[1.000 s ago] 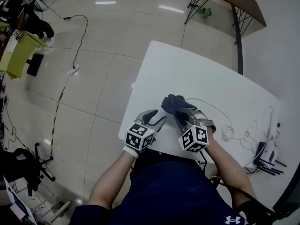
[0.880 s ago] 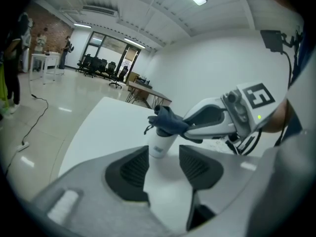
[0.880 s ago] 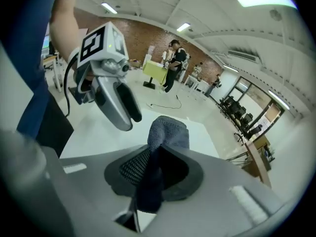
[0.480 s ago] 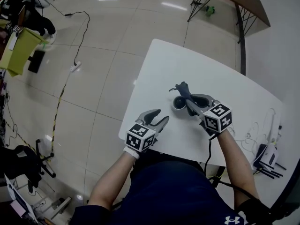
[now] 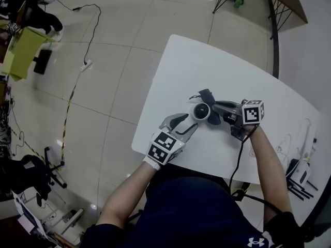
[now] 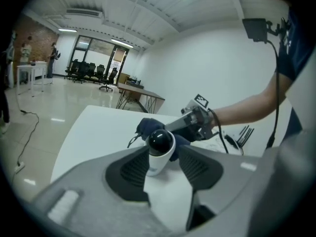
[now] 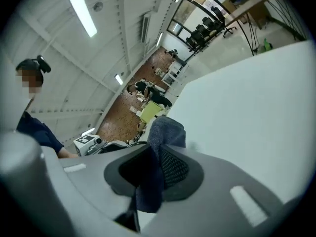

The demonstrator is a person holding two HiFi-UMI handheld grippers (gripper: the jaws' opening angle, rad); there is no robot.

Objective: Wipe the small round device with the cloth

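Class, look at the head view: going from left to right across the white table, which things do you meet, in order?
left gripper → small round device → dark cloth → right gripper → white device with black antennas

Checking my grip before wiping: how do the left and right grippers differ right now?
The left gripper is open and empty; the right gripper is shut on the dark cloth. The left gripper points at the small round device from the table's near edge; the right gripper lies to its side. Both are over the white table.
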